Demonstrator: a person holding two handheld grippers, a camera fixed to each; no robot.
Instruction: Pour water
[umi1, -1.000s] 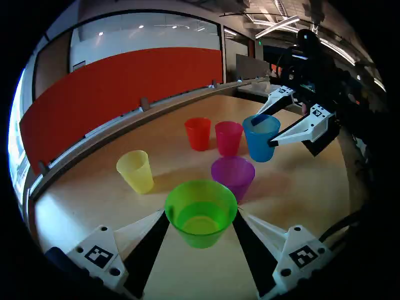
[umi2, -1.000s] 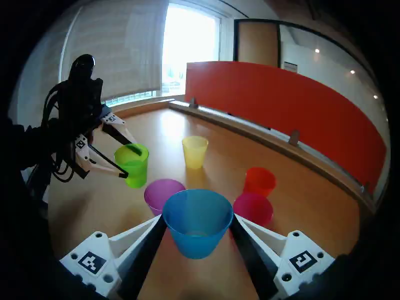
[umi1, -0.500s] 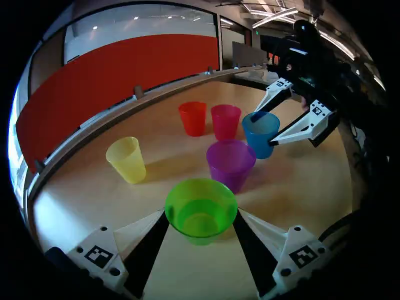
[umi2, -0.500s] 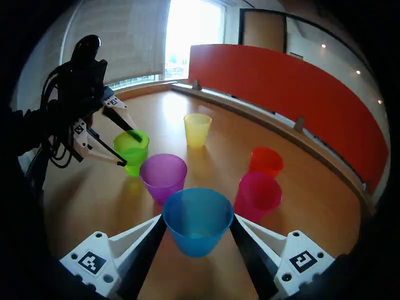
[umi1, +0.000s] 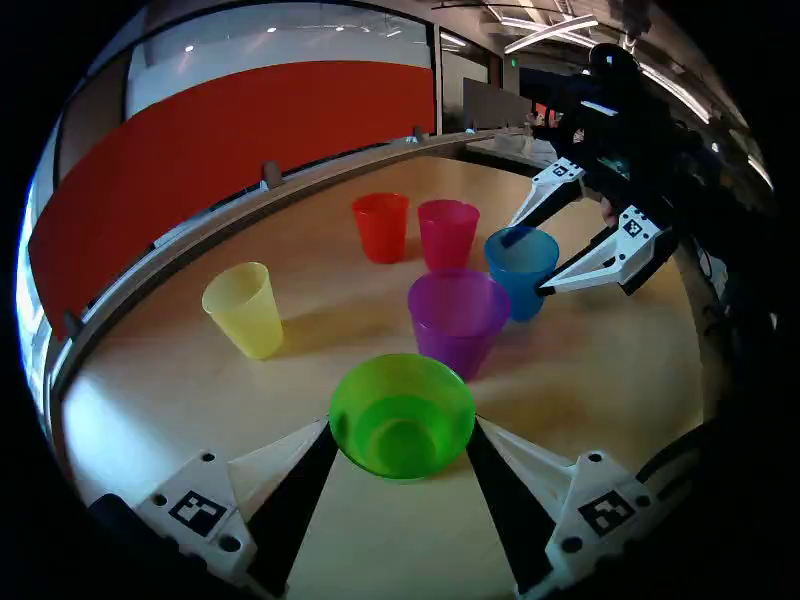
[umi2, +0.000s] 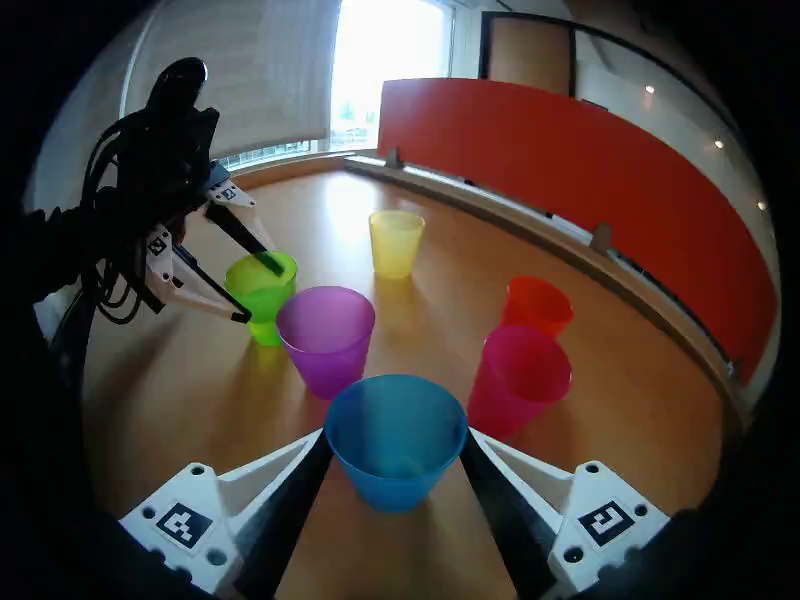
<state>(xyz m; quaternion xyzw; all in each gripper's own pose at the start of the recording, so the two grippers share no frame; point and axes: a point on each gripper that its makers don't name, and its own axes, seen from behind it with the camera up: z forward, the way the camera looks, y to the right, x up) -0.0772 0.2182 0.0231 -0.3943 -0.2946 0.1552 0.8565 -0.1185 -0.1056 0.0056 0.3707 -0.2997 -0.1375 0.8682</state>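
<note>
Since the earlier frame, both held cups have been brought in closer to the purple cup (umi1: 458, 318), which is taken as the reference point here. The green cup (umi1: 402, 418) is clamped between the two fingers of the left gripper (umi1: 400, 428), one finger pressed on each side. In the left gripper view it's seen just beside the purple cup, on the near side. The blue cup (umi2: 396, 440) is pinched the same way by the right gripper (umi2: 395, 437). It's held just beside the purple cup on the opposite side from the green one, so the purple cup is sandwiched between them. Both held cups are kept upright. How much water is in either can't really be made out.

The pink cup (umi1: 446, 232) is found near the purple cup, with the red cup (umi1: 380, 226) just beside the pink one, a bit farther off. The yellow cup (umi1: 243, 308) is parked well apart from the purple cup. Everything's laid out on a wooden table (umi1: 600, 380).
</note>
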